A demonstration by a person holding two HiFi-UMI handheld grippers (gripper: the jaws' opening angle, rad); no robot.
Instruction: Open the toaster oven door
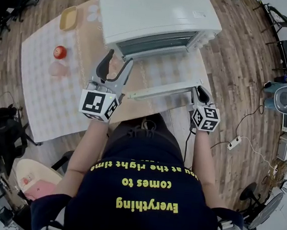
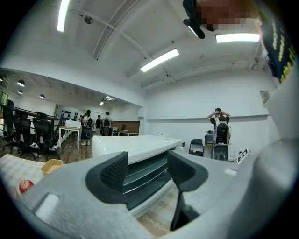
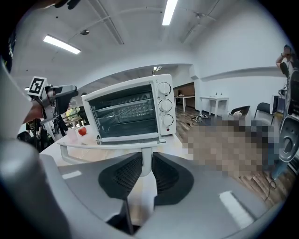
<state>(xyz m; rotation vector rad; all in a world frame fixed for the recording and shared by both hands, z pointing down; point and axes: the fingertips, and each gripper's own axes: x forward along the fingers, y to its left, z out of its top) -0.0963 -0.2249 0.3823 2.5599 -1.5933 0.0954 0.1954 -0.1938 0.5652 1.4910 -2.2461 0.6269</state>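
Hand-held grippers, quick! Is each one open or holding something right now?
Left hand-held gripper: open, nothing between its jaws.
Right hand-held gripper: closed on the toaster oven door handle.

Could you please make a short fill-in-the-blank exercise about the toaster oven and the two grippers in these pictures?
1. The door of the toaster oven stands ___.
2. The right gripper is shut on the door's ___.
3. Between the jaws of the left gripper there is ___.
Missing words: open; handle; nothing.
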